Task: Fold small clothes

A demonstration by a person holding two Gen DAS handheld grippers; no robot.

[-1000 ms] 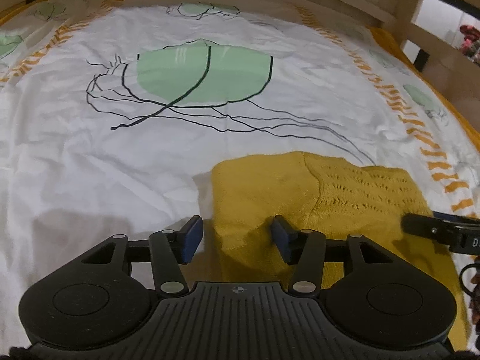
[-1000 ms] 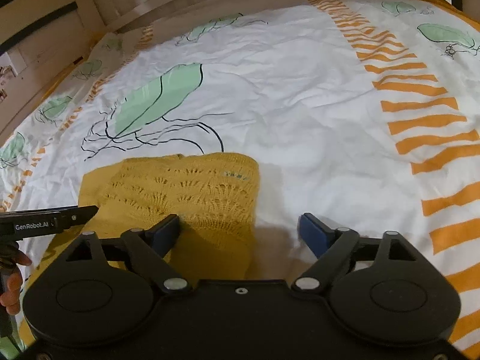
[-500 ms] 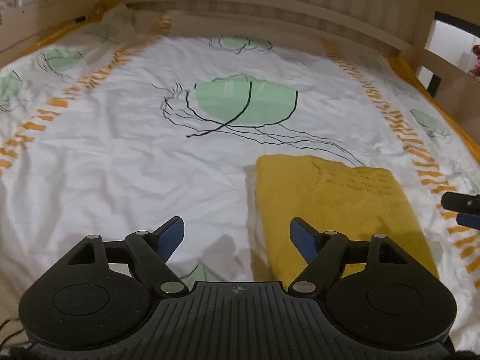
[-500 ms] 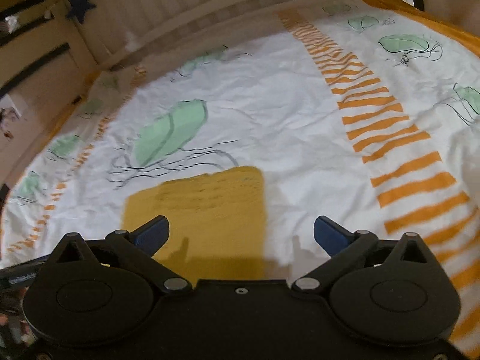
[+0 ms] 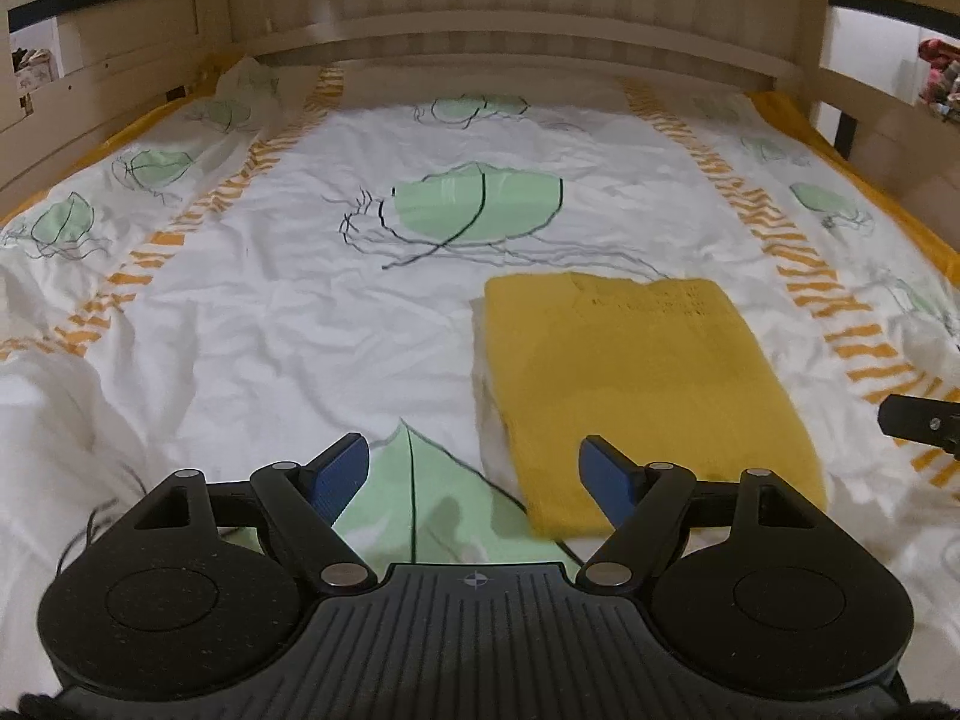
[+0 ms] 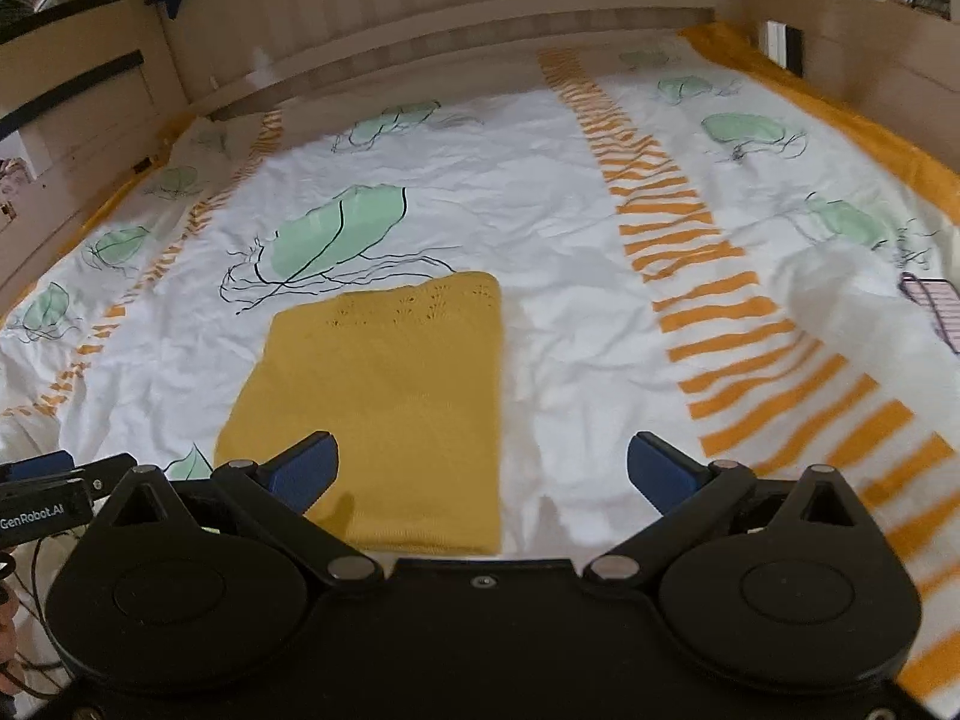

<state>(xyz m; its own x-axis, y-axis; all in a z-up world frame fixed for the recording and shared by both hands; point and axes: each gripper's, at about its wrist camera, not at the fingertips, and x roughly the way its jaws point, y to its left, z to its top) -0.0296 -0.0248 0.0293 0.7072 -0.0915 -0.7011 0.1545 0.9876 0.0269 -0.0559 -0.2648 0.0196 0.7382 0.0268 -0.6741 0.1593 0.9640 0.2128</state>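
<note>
At right only: pink-lined item (image 6: 936,315).

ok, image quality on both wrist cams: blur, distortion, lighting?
Left wrist: dim warm light, the headboard bowed by fisheye, the yellow knit garment smeared at its near edge. Right wrist: orange stripes streaked by motion blur, garment soft, gripper body dark but sharp.

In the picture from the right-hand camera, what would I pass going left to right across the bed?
The other hand-held gripper poking in at the left edge → folded yellow knit garment → bare white sheet → band of orange stripes → pink-lined item at the right edge, too cut off to identify.
</note>
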